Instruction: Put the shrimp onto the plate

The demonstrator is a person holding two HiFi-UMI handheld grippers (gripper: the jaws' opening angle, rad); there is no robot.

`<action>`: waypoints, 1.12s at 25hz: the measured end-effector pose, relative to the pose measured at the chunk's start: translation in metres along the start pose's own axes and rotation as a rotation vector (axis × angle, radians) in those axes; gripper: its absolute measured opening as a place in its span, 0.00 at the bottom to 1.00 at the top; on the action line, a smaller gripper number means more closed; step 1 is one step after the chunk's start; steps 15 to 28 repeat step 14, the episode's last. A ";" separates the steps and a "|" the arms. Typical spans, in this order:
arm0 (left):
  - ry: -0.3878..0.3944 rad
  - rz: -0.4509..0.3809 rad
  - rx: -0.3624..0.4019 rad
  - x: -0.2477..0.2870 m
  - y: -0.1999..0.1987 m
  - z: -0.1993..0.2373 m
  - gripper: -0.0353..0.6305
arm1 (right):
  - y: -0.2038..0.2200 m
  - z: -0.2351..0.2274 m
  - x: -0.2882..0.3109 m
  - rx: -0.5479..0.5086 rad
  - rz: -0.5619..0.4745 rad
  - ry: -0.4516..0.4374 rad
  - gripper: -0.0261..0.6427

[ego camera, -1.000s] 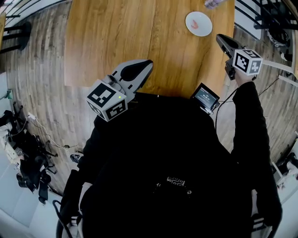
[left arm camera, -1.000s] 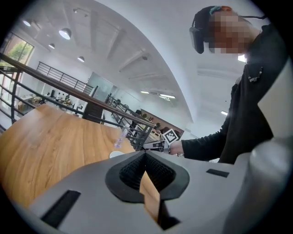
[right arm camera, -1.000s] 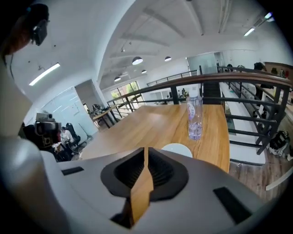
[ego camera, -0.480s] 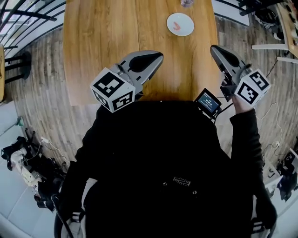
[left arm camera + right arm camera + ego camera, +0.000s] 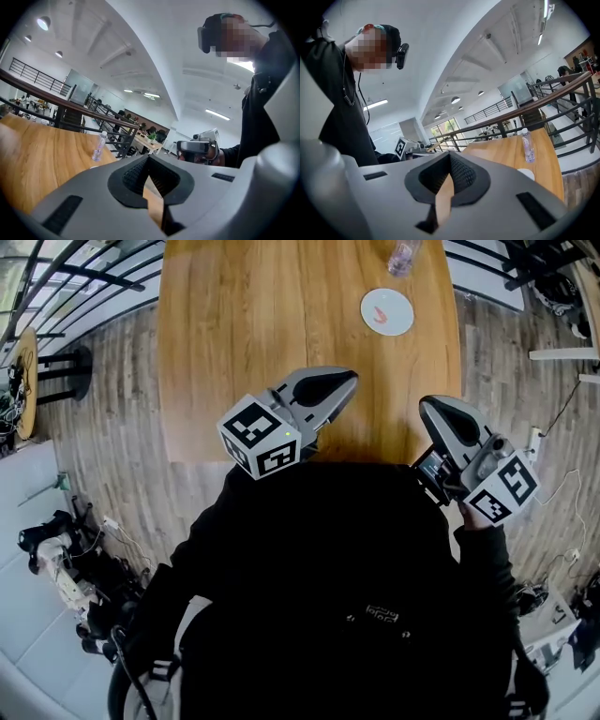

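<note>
A small pink shrimp (image 5: 379, 314) lies on the round white plate (image 5: 398, 322) at the far right of the wooden table (image 5: 244, 324). Both grippers hang over the table's near edge, close to the person's body and well short of the plate. My left gripper (image 5: 352, 377) is shut with nothing between its pads, and its tips meet (image 5: 149, 157) in its own view. My right gripper (image 5: 427, 406) is shut and empty too (image 5: 450, 154). In the right gripper view, the plate's edge (image 5: 526, 173) peeks over the jaws.
A clear plastic bottle (image 5: 403, 254) stands just beyond the plate, also seen from each gripper (image 5: 528, 145) (image 5: 98, 147). A small screen device (image 5: 431, 470) sits by the right gripper at the table's near edge. Railings (image 5: 84, 268) and cables (image 5: 56, 559) surround the table on the wood floor.
My right gripper has drawn back from beside the plate to the table's near edge. The left gripper stayed near the body. The head view shifted, so the plate appears in a different spot.
</note>
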State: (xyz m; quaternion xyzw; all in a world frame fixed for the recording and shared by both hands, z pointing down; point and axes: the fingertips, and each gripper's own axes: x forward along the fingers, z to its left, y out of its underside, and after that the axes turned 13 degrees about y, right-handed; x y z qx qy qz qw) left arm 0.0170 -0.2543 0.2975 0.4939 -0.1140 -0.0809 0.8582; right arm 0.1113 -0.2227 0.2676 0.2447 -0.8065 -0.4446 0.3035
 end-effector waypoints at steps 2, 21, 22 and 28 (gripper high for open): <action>-0.004 0.006 0.011 -0.001 0.001 -0.001 0.06 | -0.001 0.000 0.006 0.000 -0.007 -0.002 0.06; 0.018 0.026 0.040 -0.002 0.004 -0.008 0.06 | -0.006 0.004 0.016 -0.013 -0.011 -0.015 0.06; 0.018 0.026 0.040 -0.002 0.004 -0.008 0.06 | -0.006 0.004 0.016 -0.013 -0.011 -0.015 0.06; 0.018 0.026 0.040 -0.002 0.004 -0.008 0.06 | -0.006 0.004 0.016 -0.013 -0.011 -0.015 0.06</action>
